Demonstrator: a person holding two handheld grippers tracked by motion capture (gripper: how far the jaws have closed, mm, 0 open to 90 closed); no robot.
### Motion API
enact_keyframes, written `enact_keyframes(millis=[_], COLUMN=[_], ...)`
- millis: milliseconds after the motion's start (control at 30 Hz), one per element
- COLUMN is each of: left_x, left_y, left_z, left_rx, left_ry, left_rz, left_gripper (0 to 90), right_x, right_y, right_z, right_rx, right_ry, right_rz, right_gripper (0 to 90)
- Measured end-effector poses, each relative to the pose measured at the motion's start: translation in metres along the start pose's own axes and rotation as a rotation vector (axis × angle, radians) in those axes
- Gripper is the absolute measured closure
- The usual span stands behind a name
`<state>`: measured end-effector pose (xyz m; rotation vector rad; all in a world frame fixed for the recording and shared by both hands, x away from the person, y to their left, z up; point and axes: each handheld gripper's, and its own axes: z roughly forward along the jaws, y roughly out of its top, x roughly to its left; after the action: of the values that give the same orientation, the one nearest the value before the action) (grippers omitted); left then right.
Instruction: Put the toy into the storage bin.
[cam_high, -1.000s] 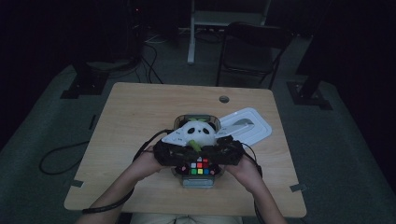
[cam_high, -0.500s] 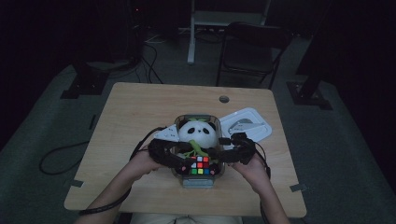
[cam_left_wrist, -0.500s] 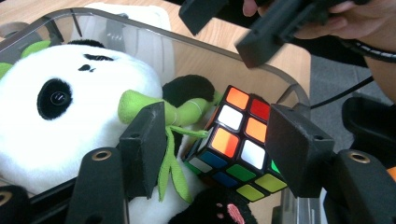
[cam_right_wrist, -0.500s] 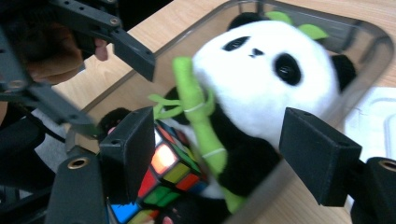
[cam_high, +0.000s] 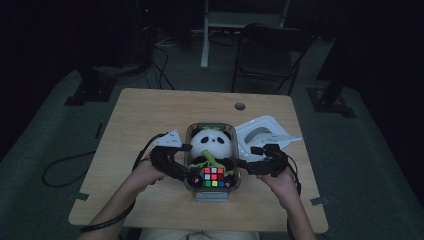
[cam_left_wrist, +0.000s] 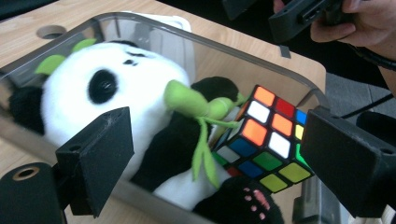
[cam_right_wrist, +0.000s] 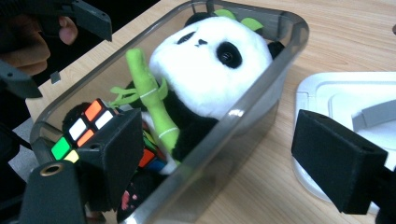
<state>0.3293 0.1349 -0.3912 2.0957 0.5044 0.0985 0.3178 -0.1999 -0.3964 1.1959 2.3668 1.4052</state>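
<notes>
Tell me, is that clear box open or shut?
Open. The box has no lid on it: the panda and cube lie uncovered inside, and the white lid rests on the table beside it.

High view is looking down from above; both gripper views are sitting close, facing the bin (cam_high: 212, 192) from opposite sides.

Dim lab: desk (cam_high: 150, 115), floor cables (cam_high: 165, 75)

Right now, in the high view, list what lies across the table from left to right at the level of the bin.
Left hand-held gripper → bin holding the panda and cube → right hand-held gripper → white lid.
</notes>
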Motion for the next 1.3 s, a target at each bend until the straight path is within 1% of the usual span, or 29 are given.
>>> enact_keyframes(millis=[33, 67, 100, 133, 200, 300, 367, 433, 467, 500, 533, 567, 600, 633, 700, 733, 800, 833, 867, 933, 1000, 1067, 1100, 1167, 1200, 1233, 1267, 1300], left_x=[0.0, 0.003, 0.004, 0.006, 0.009, 0.013, 0.016, 0.019, 0.021, 0.023, 0.024, 0.026, 0.027, 0.029, 0.032, 0.033, 0.035, 0.035, 0.037, 0.039, 0.041, 0.041, 0.043, 0.044, 0.044, 0.044, 0.044, 0.044], left_y=[0.0, -0.003, -0.005, -0.006, -0.01, -0.015, -0.019, -0.023, -0.025, -0.028, -0.03, -0.033, -0.035, -0.038, -0.043, -0.046, -0.05, -0.05, -0.055, -0.059, -0.064, -0.064, -0.071, -0.075, -0.075, -0.077, -0.08, -0.081], left_z=[0.0, -0.004, -0.005, -0.007, -0.01, -0.015, -0.017, -0.019, -0.02, -0.021, -0.021, -0.022, -0.022, -0.023, -0.023, -0.023, -0.023, -0.023, -0.022, -0.022, -0.022, -0.022, -0.021, -0.02, -0.02, -0.02, -0.018, -0.017], left_rx=[0.0, -0.008, -0.011, -0.005, -0.008, -0.02, -0.025, -0.033, -0.038, -0.036, -0.034, -0.039, -0.033, -0.042, -0.04, -0.042, -0.035, -0.035, -0.032, -0.024, -0.029, -0.029, -0.014, -0.005, -0.005, -0.004, -0.001, -0.001], left_ry=[0.0, 0.02, 0.03, 0.04, 0.052, 0.081, 0.093, 0.124, 0.131, 0.143, 0.162, 0.171, 0.179, 0.186, 0.195, 0.2, 0.208, 0.208, 0.213, 0.217, 0.21, 0.21, 0.221, 0.229, 0.229, 0.233, 0.228, 0.23], left_rz=[0.0, -0.011, -0.018, -0.03, -0.044, -0.051, -0.061, -0.062, -0.059, -0.062, -0.053, -0.051, -0.055, -0.052, -0.067, -0.062, -0.067, -0.067, -0.074, -0.083, -0.089, -0.089, -0.092, -0.102, -0.102, -0.103, -0.108, -0.109], left_gripper=[9.4, 9.4, 7.2, 0.2, 0.4, 0.4, 0.4, 0.5, 0.5, 0.5, 0.5, 0.5, 0.5, 0.5, 0.5, 0.5, 0.5, 0.5, 0.5, 0.5, 0.5, 0.5, 0.5, 0.5, 0.5, 0.5, 0.4, 0.4], right_x=[0.0, -0.001, -0.005, -0.006, -0.009, -0.014, -0.017, -0.021, -0.023, -0.024, -0.026, -0.027, -0.029, -0.032, -0.035, -0.038, -0.042, -0.042, -0.048, -0.052, -0.057, -0.058, -0.063, -0.066, -0.068, -0.068, -0.069, -0.072], right_y=[0.0, -0.001, -0.004, -0.005, -0.007, -0.009, -0.011, -0.012, -0.013, -0.014, -0.015, -0.016, -0.017, -0.018, -0.021, -0.022, -0.025, -0.025, -0.028, -0.031, -0.034, -0.035, -0.038, -0.04, -0.041, -0.041, -0.042, -0.042], right_z=[0.0, -0.001, -0.003, -0.004, -0.005, -0.007, -0.006, -0.006, -0.006, -0.005, -0.005, -0.004, -0.003, -0.001, 0.001, 0.002, 0.003, 0.003, 0.006, 0.009, 0.013, 0.015, 0.019, 0.023, 0.026, 0.026, 0.027, 0.032], right_rx=[0.0, -0.004, -0.01, -0.013, -0.021, -0.027, -0.021, -0.021, -0.024, -0.021, -0.019, -0.016, -0.012, -0.008, -0.005, -0.006, -0.015, -0.015, -0.015, -0.01, -0.001, 0.002, 0.005, 0.012, 0.008, 0.008, 0.01, 0.01], right_ry=[0.0, -0.001, -0.012, -0.024, -0.029, -0.042, -0.049, -0.048, -0.052, -0.063, -0.082, -0.094, -0.096, -0.106, -0.123, -0.131, -0.155, -0.155, -0.169, -0.185, -0.21, -0.216, -0.237, -0.254, -0.264, -0.264, -0.269, -0.289], right_rz=[0.0, 0.006, 0.013, 0.018, 0.025, 0.04, 0.046, 0.06, 0.063, 0.064, 0.064, 0.066, 0.069, 0.073, 0.082, 0.087, 0.094, 0.094, 0.111, 0.12, 0.126, 0.131, 0.132, 0.133, 0.137, 0.137, 0.139, 0.139], right_gripper=[16.6, 15.5, 14.8, 14.5, 14.5, 14.6, 14.7, 14.7, 14.7, 14.7, 14.7, 14.8, 14.9, 15.0, 15.0, 15.1, 15.3, 15.3, 15.3, 15.4, 15.4, 15.4, 16.5, 17.8, 17.7, 17.7, 17.8, 18.7])
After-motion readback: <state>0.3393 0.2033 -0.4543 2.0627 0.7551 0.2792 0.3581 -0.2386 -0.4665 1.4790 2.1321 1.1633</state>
